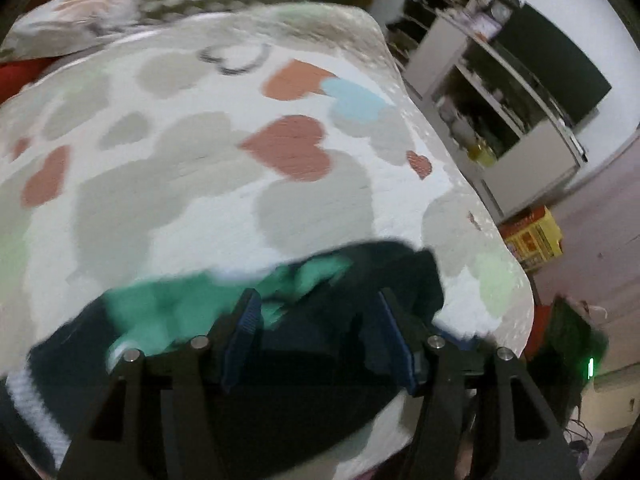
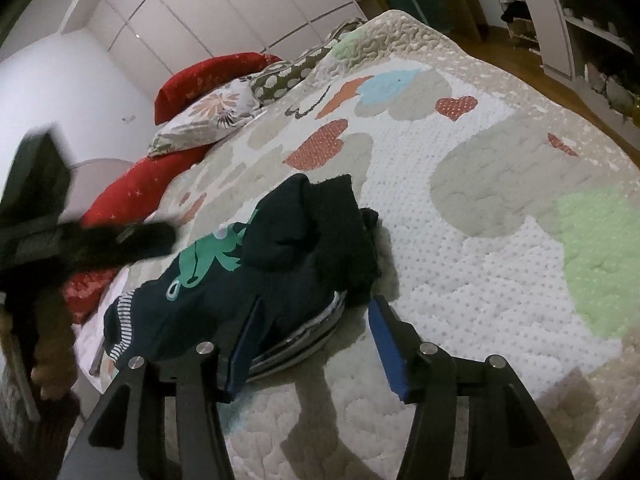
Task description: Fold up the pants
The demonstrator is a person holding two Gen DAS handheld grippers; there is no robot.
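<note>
A: Right gripper (image 2: 316,344) is hovering low over the near end of the pants (image 2: 280,256), jaws standing about half open, nothing clamped. One blue pad is sitting just over the dark fabric's near edge; the other is hanging over bare quilt (image 2: 480,240).

B: And the left gripper (image 1: 316,336)?

A: Also standing roughly half open, pointing steeply down at the dark cloth. Fabric is lying between and under the pads, but I am not seeing them pressing on it. That view is smearing badly, so I am treating it as an empty grip.

B: Where are the pants sitting?

A: On the bed, near the edge closest to the cameras, bunched into a dark heap with a green print showing on top. A striped cuff (image 2: 120,320) is trailing toward the bed's left side. The top layer is looking rumpled, not flat.

B: What is worrying you from here?

A: Three things, as judgement only. The heap is lying close to the mattress edge, so a sideways drag could be pulling the cuff end over the side. The layers are stacking unevenly, so a pinch at the near edge may be catching only the top layer and peeling the fold open. And the quilt is soft and puckered; a low jaw could be snagging it along with the cloth.

B: Pillows (image 2: 212,116)?

A: Well apart, at the far end.
</note>
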